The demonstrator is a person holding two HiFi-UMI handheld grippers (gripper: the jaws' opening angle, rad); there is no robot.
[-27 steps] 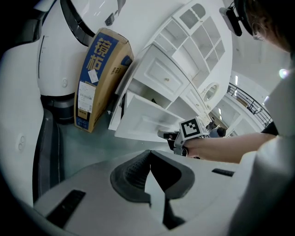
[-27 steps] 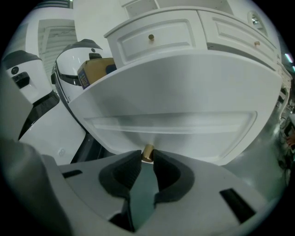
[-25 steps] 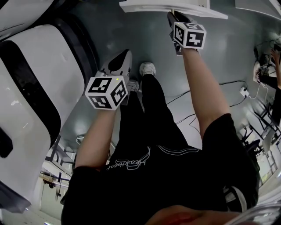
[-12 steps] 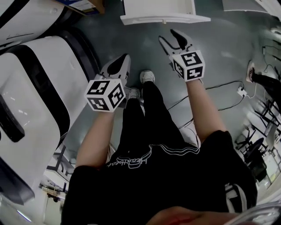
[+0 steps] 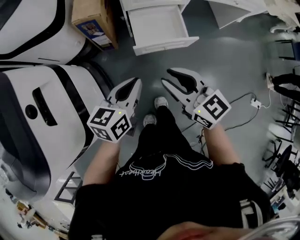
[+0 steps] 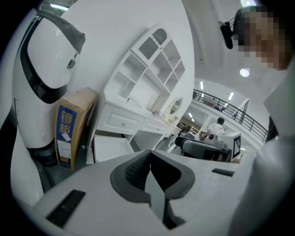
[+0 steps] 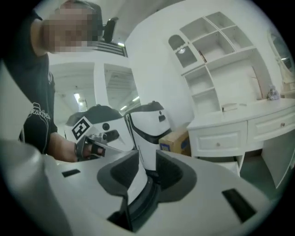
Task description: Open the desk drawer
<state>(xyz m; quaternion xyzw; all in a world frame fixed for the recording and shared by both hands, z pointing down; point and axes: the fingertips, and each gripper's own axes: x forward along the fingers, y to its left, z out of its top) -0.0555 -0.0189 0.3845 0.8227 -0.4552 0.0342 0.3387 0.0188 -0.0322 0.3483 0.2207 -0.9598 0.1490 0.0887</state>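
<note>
**A:** Head view first. Where is the drawer?

**B:** The drawer (image 5: 165,46) stands pulled well out of the white bench (image 5: 146,4) at the top of the view. It is empty inside, with a cardboard box (image 5: 91,21) just to its left. Both tools hang well apart from it, above the person's shoes (image 5: 161,101).

**A:** And the tools themselves?

**B:** The left gripper (image 5: 135,84) has its fingers together. The right gripper (image 5: 167,76) shows a gap between its fingers.

**A:** What does the left gripper view show?

**B:** The same thing: its fingers (image 6: 135,170) meet with nothing between them. Beyond them the drawer (image 6: 108,148) sits low under the bench, next to the box.

**A:** And the right gripper view?

**B:** The fingers are parted and closing, and they hold nothing. Only a white machine (image 7: 147,124) shows through the gap, well behind them.

**A:** How would the drawer handle?

**B:** I'd judge it stiff, light and empty, sliding on runners. Its smooth painted front could let the pads slip. The best hold is the middle of the front, on a knob if there is one, though I can't make one out here. A straight pull would keep it from skewing. It looks open enough that little is left to do.
</note>
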